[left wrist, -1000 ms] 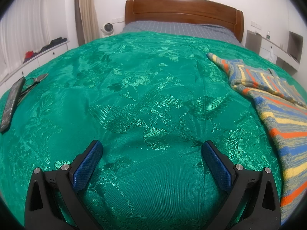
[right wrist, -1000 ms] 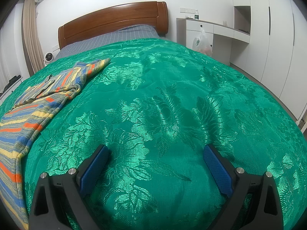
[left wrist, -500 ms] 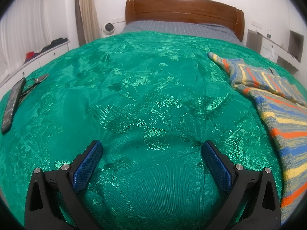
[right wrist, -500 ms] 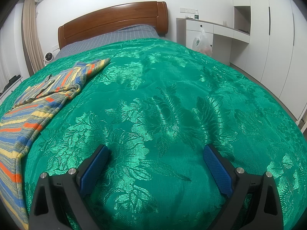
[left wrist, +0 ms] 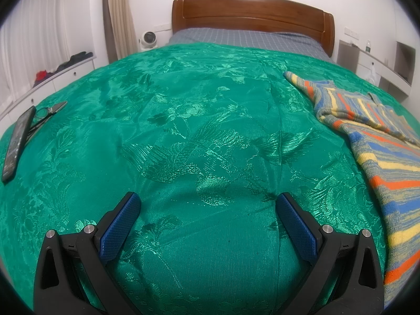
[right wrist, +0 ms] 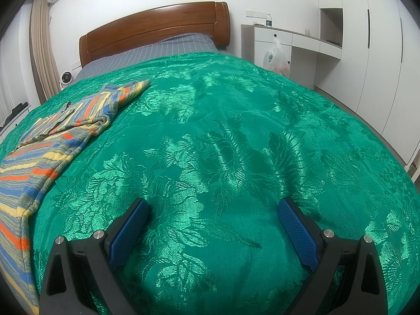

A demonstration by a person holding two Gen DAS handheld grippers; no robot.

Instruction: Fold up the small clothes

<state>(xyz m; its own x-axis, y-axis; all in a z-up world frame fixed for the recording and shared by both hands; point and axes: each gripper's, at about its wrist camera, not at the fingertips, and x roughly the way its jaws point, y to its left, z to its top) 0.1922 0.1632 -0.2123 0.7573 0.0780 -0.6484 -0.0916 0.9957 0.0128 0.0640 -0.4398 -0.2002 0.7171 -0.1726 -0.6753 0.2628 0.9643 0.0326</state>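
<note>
Left wrist view: your left gripper [left wrist: 207, 204] had its blue-padded fingers [left wrist: 119, 225] spread wide, nothing between them, over bare green floral brocade bedspread [left wrist: 183, 136] near the foot edge. Striped knitted garment in blue, yellow, orange and grey [left wrist: 375, 141] lay along the bedspread's right side, one sleeve end pointing toward the wooden headboard [left wrist: 252, 10], upper part partly folded over itself. It sat well apart from your left fingers. Dark flat remote-like bar [left wrist: 17, 144] and small metal snips [left wrist: 48, 110] lay at the bedspread's left edge, touching or overlapping each other; couldn't tell which.

Right wrist view: your right gripper [right wrist: 212, 207] was also spread wide and empty over bare bedspread. Same striped garment [right wrist: 52, 141] showed at the left edge of that view, clear of the near finger [right wrist: 128, 233]. White plastic bag [right wrist: 275, 60] hung on the white cabinet [right wrist: 302, 50] beside the bed.
</note>
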